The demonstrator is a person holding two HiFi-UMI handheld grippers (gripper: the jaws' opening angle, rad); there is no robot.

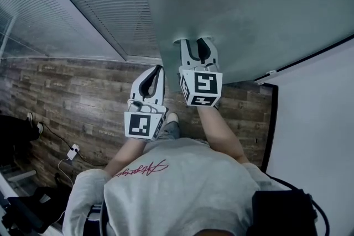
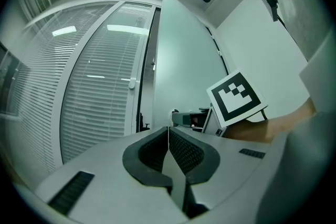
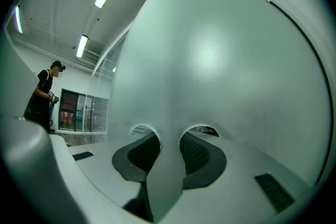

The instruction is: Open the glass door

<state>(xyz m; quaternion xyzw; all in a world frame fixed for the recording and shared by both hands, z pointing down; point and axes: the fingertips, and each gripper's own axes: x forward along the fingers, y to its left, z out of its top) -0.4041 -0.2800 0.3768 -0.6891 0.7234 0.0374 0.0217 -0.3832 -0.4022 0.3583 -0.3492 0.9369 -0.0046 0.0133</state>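
The frosted glass door (image 1: 249, 8) fills the upper right of the head view, and its pale panel (image 3: 210, 60) takes up most of the right gripper view. My right gripper (image 1: 197, 46) is open, its fingertips right up against the panel with nothing between them; the same gripper (image 3: 169, 136) shows a gap with only glass behind it. My left gripper (image 1: 157, 71) hangs shut and empty, a little short of the door's edge. In the left gripper view its pads (image 2: 168, 131) meet, and the door panel (image 2: 184, 71) stands ajar beside a dark gap (image 2: 143, 97).
A glass wall with closed blinds (image 1: 94, 3) runs left of the door. The floor is dark wood planks (image 1: 83, 96), with a white adapter and cable (image 1: 72, 151) at the left. A white wall (image 1: 315, 119) stands on the right. Another person (image 3: 44, 97) stands far off.
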